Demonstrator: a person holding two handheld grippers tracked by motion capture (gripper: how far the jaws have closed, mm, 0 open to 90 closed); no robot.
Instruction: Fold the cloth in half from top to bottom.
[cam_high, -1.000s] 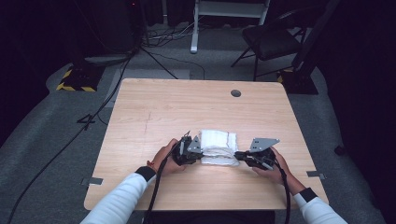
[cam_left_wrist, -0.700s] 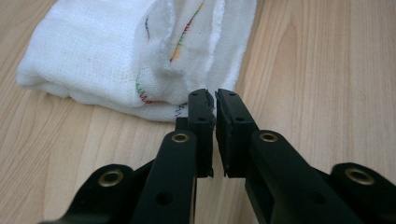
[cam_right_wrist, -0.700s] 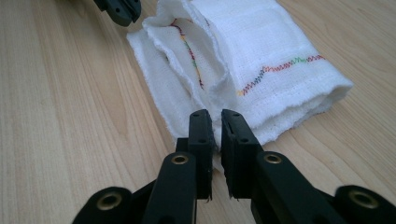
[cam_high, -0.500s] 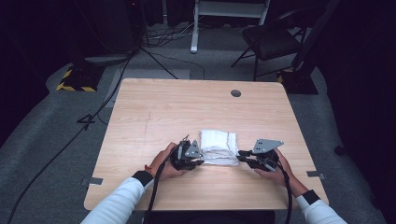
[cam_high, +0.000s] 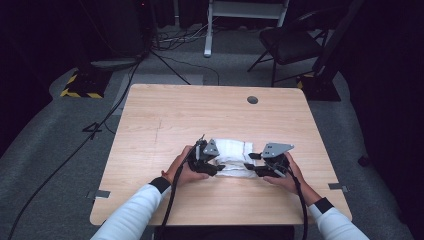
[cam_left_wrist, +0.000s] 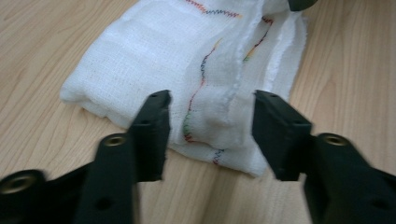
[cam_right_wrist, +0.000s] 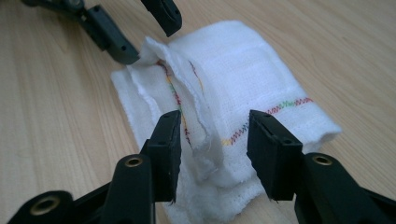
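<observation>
A folded white cloth (cam_high: 230, 149) with multi-coloured stitching lies flat on the wooden table (cam_high: 165, 115). My left gripper (cam_high: 218, 166) is at its left end and my right gripper (cam_high: 251, 163) at its right end, both low over the near edge. In the left gripper view the left gripper (cam_left_wrist: 210, 126) has its jaws apart over the cloth (cam_left_wrist: 154, 60), pads clear of it. In the right gripper view the right gripper (cam_right_wrist: 212, 140) straddles a raised fold of the cloth (cam_right_wrist: 243, 70) without pressing it. Both pairs of jaws have just been opening.
A round grommet hole (cam_high: 252, 100) sits near the table's far edge. Beyond the table are a dark chair (cam_high: 290, 40), floor cables (cam_high: 175, 37) and a yellow-and-black striped block (cam_high: 80, 85). Cables trail from both grippers over the near edge.
Both pairs of jaws have spread apart at the cloth's ends. The hands have stayed nearly where they were, and the cloth rests on the table.
</observation>
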